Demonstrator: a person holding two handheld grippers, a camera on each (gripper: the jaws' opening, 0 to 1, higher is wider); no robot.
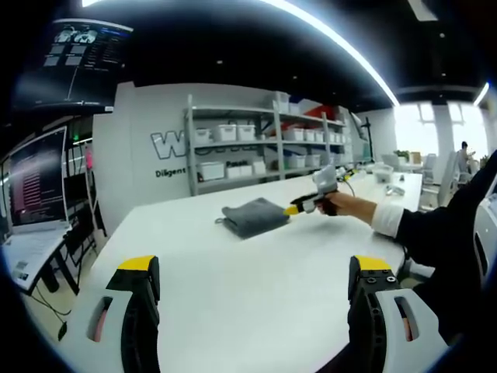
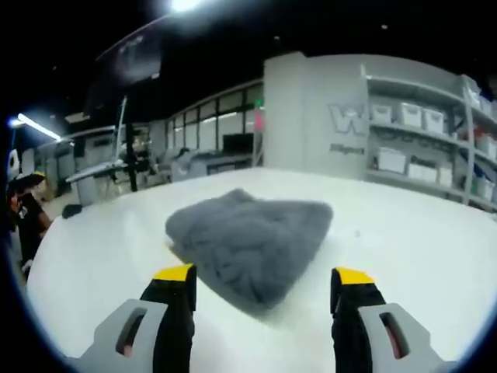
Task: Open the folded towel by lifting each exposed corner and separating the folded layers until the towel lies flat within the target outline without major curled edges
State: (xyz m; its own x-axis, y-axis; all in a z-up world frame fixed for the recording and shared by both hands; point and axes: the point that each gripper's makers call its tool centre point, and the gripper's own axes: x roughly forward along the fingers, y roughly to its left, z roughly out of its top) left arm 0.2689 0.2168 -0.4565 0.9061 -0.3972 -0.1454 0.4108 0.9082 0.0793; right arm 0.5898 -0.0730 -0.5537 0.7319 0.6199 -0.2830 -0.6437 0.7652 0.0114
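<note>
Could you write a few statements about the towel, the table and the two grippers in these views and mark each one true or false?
1. The grey towel lies folded on the white table. True.
2. The right gripper is clamped shut on the towel. False: its jaws stand open, just short of the towel's near edge.
3. The left gripper is open with nothing between its jaws. True.
4. The towel is spread out flat in a single layer. False: it is a thick folded bundle.
5. In the left gripper view, the right gripper reaches toward the towel. True.
</note>
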